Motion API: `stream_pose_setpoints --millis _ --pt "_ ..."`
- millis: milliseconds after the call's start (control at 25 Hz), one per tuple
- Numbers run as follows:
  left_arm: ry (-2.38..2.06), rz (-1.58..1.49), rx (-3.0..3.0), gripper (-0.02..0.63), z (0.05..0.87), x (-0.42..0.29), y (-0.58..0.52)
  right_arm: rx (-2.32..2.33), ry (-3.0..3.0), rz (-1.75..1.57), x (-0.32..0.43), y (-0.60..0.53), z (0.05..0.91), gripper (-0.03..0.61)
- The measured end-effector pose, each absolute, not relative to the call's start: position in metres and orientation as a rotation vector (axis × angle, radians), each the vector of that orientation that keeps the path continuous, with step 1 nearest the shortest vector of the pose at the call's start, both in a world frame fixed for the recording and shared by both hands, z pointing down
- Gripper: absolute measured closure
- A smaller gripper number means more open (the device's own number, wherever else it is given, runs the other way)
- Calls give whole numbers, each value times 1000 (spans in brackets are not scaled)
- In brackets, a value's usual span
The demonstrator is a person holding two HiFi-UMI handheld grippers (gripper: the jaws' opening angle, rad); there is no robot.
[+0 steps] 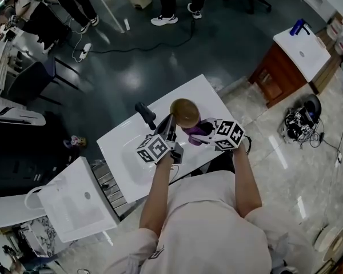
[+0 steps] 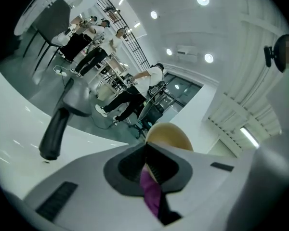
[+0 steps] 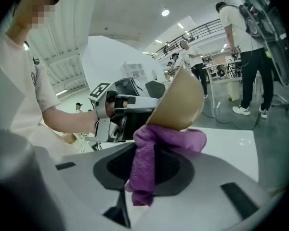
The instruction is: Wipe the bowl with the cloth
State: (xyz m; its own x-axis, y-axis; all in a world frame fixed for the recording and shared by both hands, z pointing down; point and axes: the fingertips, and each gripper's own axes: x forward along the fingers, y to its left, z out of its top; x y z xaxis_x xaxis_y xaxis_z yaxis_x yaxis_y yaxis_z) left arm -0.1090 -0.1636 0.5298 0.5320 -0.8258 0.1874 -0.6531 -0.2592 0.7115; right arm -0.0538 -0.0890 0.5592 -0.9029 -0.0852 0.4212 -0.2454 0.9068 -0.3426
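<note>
Pinching bowl [image 1: 184,112] rim: left hand-held gripper [image 1: 168,129] | right hand-held gripper [image 1: 203,133] clamps cloth [image 3: 147,153] | bowl interior hidden

A white washbasin counter [image 1: 119,148] carries a black faucet [image 1: 146,115] near its far edge. A second white basin unit [image 1: 74,204] stands just beside it at lower left. Well apart at upper right, a wooden cabinet [image 1: 277,76] with a white top holds a blue object [image 1: 298,26]. A tangle of cables [image 1: 300,121] lies on the pale floor near it. On the dark floor beyond are a black chair [image 1: 34,79], a white power strip [image 1: 84,51], and standing people's legs, one in white sneakers [image 1: 164,20].
</note>
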Motion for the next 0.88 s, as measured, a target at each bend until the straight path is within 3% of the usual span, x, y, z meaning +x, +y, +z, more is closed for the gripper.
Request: stream_pose_setpoints --millis 880 --pt "-572 -569 1694 600 514 -72 -132 522 -2803 326 -69 -114 556 486"
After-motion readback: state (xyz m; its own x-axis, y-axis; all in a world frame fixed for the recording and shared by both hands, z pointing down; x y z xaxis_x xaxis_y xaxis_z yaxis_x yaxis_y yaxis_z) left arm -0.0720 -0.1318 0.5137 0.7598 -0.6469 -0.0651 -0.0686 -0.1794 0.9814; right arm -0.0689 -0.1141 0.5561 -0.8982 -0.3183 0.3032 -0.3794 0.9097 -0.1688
